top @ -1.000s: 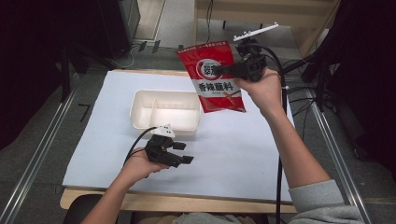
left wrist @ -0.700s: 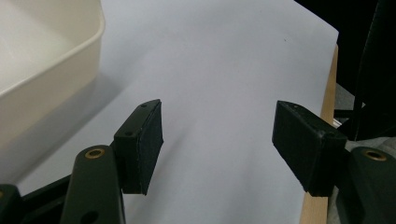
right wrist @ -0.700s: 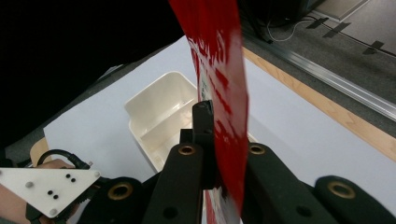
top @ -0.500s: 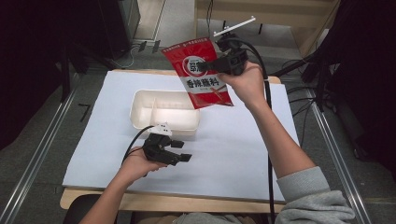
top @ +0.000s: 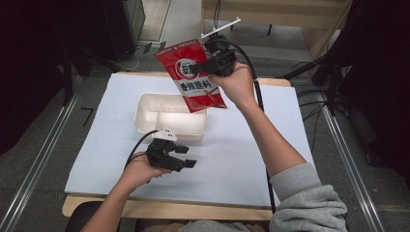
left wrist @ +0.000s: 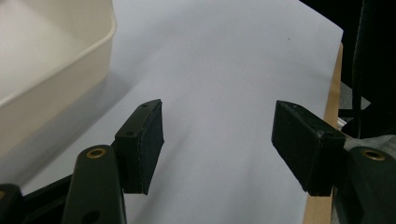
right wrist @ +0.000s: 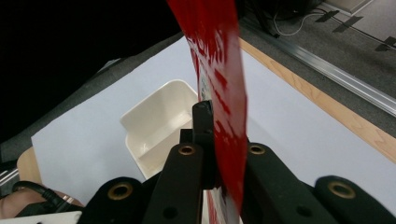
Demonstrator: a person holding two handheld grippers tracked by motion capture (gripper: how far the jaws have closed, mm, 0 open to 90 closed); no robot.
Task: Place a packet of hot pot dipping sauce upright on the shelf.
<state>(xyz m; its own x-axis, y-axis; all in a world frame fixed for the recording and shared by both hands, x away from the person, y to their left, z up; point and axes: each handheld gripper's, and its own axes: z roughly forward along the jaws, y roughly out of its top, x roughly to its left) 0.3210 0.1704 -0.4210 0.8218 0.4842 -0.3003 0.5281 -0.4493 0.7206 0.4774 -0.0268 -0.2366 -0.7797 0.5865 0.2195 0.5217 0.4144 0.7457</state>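
- Cream plastic tray [top: 145, 113] sits on the white sheet [top: 241, 159] that covers the desk [top: 169, 210]; a partition splits it into two compartments, and as far as the high view shows, both hold nothing.
- Red pouch [top: 193, 72] with white lettering hangs in the air above the tray's far right corner, tilted, its lower edge over the rim.
- Right tongs [top: 209, 65] are clenched on the pouch's right side; the right gripper view shows the red film pinched between the black jaws, with the tray below.
- Left tongs [top: 186, 157] rest low on the sheet just in front of the tray, jaws released and wide apart with nothing between them.
- Bare sheet lies open to the right of the tray and toward the near wooden edge; the left tongs' cable curls beside the tray's near wall.
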